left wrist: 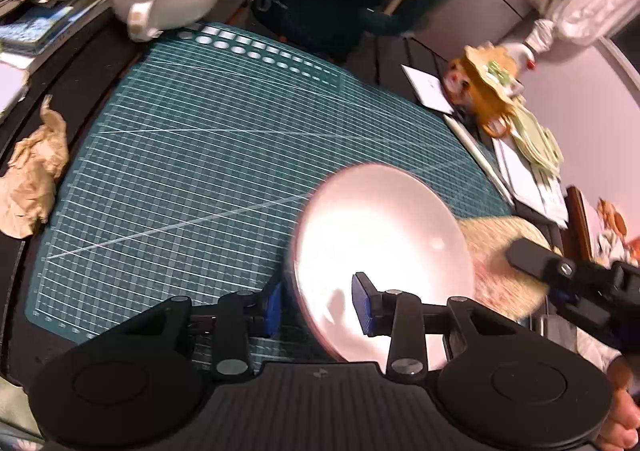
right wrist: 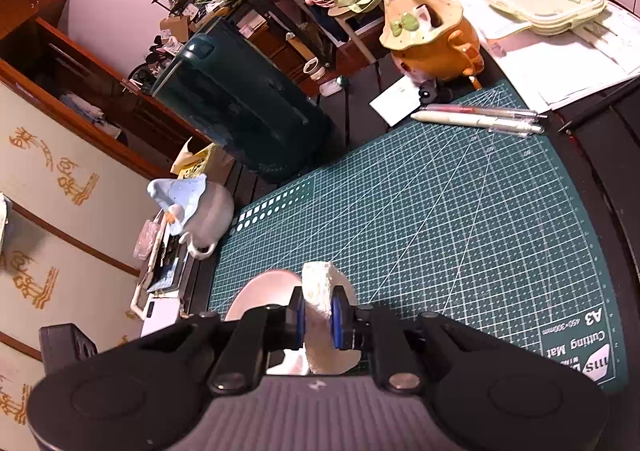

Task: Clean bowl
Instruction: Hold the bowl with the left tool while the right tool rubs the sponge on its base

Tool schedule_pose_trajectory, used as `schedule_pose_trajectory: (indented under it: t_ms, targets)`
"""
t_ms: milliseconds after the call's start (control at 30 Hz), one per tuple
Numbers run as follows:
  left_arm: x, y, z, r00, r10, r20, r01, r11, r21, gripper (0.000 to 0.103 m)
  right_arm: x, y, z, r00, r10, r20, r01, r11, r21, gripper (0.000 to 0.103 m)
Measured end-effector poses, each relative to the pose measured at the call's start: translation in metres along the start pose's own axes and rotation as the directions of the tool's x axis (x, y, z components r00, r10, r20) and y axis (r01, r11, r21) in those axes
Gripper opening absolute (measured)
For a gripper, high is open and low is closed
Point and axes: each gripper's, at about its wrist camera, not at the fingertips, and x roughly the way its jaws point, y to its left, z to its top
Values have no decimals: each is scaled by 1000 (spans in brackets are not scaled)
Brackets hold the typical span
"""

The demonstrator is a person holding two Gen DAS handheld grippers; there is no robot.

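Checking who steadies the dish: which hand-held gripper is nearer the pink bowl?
Left. The left hand-held gripper straddles the pink bowl's rim; the right hand-held gripper, shut on a sponge, is beside it.

Your right gripper (right wrist: 318, 317): both blue pads are pressed against a pale sponge (right wrist: 320, 325) that stands upright between them.
Bowl (right wrist: 264, 293): you see only part of its pink rim, just left of and behind the sponge, over the near left part of the cutting mat (right wrist: 440, 219).
Mat's far edge: two pens (right wrist: 480, 119) lie side by side along it, with a white card (right wrist: 394, 101) just off the mat's far corner.
Orange teapot (right wrist: 434, 39): it stands beyond the far edge, near the card.
Grey teapot (right wrist: 200, 211): blue lid on, it sits just off the mat's left edge.
Far right: you have stacked container lids (right wrist: 548, 1) lying on papers (right wrist: 568, 63).
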Motion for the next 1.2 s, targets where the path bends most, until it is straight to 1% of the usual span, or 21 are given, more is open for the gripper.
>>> schedule_pose_trajectory:
  t_ms: [167, 333, 433, 467, 500, 533, 567, 600, 667, 733, 800, 833, 867, 933, 967, 1033, 1167, 1200]
  targets:
    - [12, 3, 6, 1000, -31, -1, 31, 998, -45, 36, -1, 2, 1, 1000, -7, 16, 7, 1000, -6, 12]
    - [17, 2, 7, 999, -34, -3, 34, 999, -35, 36, 8, -7, 0, 1000, -25, -15, 25, 999, 27, 12]
    - [18, 1, 8, 999, -35, -4, 35, 999, -31, 36, 0, -4, 3, 1000, -6, 11, 5, 1000, 29, 12]
    - [18, 1, 8, 999, -35, -4, 34, 999, -29, 36, -6, -2, 5, 999, 12, 40, -13, 1000, 23, 12]
    - [17, 1, 7, 999, -34, -4, 34, 999, -26, 36, -7, -2, 6, 999, 12, 45, -13, 1000, 17, 12]
    - [18, 1, 7, 999, -33, -4, 33, 999, -23, 36, -6, -2, 5, 999, 8, 43, -9, 1000, 16, 12]
    - [18, 0, 7, 999, -33, -4, 33, 999, -22, 36, -1, -4, 3, 1000, -9, 27, 8, 1000, 18, 12]
    - [18, 0, 7, 999, -33, -4, 33, 999, -21, 36, 7, -8, 0, 1000, -30, -8, 30, 999, 25, 12]
    - [18, 1, 6, 999, -35, -2, 35, 999, -21, 36, 12, -10, -2, 999, -42, -29, 43, 998, 39, 12]
    - [17, 2, 7, 999, -37, -3, 37, 999, -22, 36, 6, -7, 1, 1000, -26, -11, 26, 999, 35, 12]
    - [17, 2, 6, 999, -36, -4, 36, 999, -18, 37, -7, 0, 6, 999, 2, 45, -2, 1000, 15, 12]
    - [17, 2, 6, 999, -36, -4, 36, 999, -16, 37, -8, 0, 6, 999, 5, 51, -5, 1000, 12, 12]
    - [17, 1, 6, 999, -35, -4, 35, 999, -15, 37, -7, -1, 5, 999, 2, 47, -3, 1000, 12, 12]
    - [17, 1, 6, 999, -35, -3, 35, 999, -14, 37, 2, -5, 1, 1000, -20, 11, 20, 1000, 23, 12]
    - [17, 1, 6, 999, -35, -3, 35, 999, -15, 37, 12, -11, -2, 998, -51, -31, 52, 998, 40, 12]
    - [17, 1, 6, 999, -36, -3, 36, 999, -16, 37, 11, -13, -1, 999, -38, -31, 40, 998, 58, 12]
    - [17, 1, 6, 999, -36, -4, 35, 999, -14, 37, -10, -1, 7, 998, 10, 62, -12, 999, 34, 12]
    - [17, 1, 6, 999, -35, -4, 35, 999, -14, 37, -9, -2, 7, 998, 10, 58, -12, 999, 36, 12]
